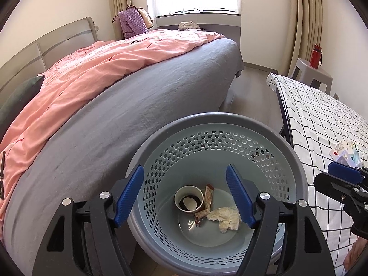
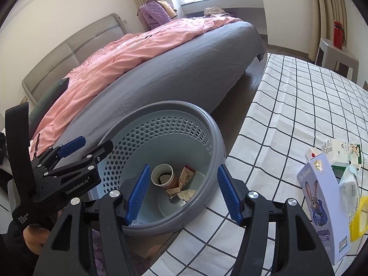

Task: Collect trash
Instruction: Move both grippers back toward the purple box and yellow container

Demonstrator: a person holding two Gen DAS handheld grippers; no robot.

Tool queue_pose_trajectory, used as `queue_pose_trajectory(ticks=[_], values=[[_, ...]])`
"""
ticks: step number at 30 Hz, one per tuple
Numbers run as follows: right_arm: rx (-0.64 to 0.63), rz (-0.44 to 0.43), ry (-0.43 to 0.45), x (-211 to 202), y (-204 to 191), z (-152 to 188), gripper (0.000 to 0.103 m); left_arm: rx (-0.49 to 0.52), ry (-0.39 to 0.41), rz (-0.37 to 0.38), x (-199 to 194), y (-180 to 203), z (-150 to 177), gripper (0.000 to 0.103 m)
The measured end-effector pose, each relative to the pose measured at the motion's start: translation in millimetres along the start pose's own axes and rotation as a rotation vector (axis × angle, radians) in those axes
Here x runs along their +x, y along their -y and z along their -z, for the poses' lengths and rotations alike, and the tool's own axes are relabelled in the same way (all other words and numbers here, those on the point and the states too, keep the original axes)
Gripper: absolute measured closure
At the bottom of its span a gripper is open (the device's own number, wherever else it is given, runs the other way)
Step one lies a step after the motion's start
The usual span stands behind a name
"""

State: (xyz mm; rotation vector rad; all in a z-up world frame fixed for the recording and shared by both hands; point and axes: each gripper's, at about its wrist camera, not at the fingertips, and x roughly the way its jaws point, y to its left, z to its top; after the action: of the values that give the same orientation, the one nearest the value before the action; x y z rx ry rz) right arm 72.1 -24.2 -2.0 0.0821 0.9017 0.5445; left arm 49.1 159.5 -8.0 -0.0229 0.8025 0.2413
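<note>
Two cartons (image 2: 326, 207) near bin (image 2: 214, 124), perhaps touching tablecloth (image 2: 299, 105).

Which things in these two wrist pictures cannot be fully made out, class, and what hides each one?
1. Bin: its near rim and outside, left wrist view, hidden behind the left tongs.
2. Crumpled tissue: right wrist view, partly cut off by the bin's near rim.
3. Yellow item: right wrist view, cut by the picture's edge.
4. Carton text: right wrist view, too small to read.
5. Right tongs: left wrist view, mostly out of frame.
</note>
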Motion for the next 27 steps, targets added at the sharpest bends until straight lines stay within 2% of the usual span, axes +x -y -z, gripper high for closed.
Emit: queue_pose_trajectory(ticks=[8,15,27], values=[[0.033,0.018,0.02,-14,12,9,0.028,0.01,0.022,0.027,-9,11,0,0.029],[0.072,0.05,0.028,-30,24,24,0.024,0.036,0.04,0.063,-18,26,2,0.027],[0.154,0.18,0.079,-85,60,57,0.02,0.112,0.049,0.16,-33,73,15,0.026]])
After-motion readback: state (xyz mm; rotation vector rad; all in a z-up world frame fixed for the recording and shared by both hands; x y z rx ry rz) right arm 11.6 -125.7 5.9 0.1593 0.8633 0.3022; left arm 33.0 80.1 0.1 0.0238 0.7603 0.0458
